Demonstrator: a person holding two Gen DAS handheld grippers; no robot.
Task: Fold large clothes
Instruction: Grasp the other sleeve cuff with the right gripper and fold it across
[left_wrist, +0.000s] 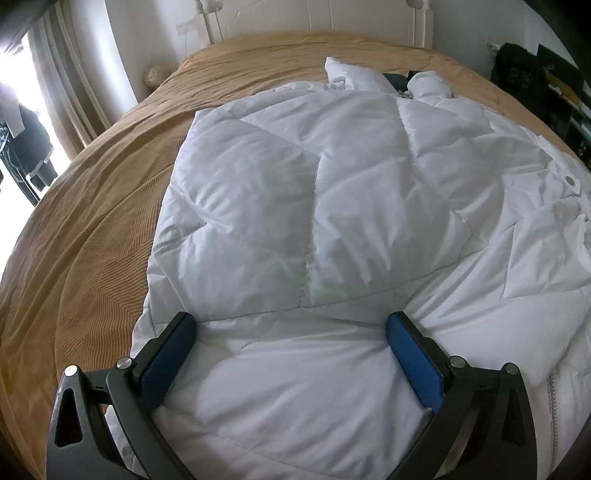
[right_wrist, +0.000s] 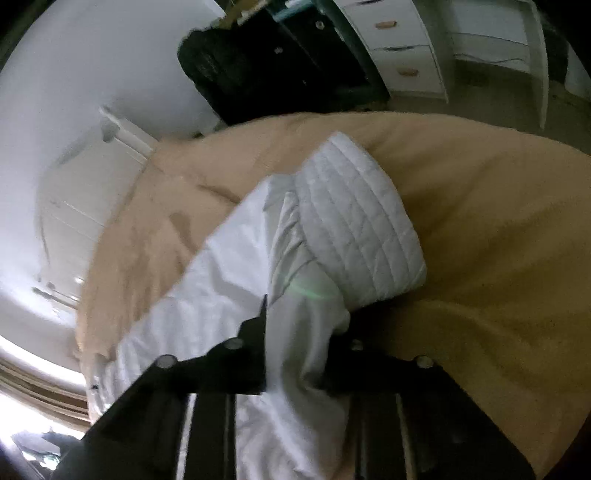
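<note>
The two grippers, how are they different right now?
The left gripper is wide open, its blue pads resting on the white coat. The right gripper is pinched shut on the coat's sleeve. The left view looks sharp; the right looks blurry. Both are over the same coat on the tan bed.

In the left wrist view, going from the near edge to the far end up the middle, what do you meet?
left gripper with its jaws apart over the fabric → white quilted jacket → bare tan bedspread → white headboard.
</note>
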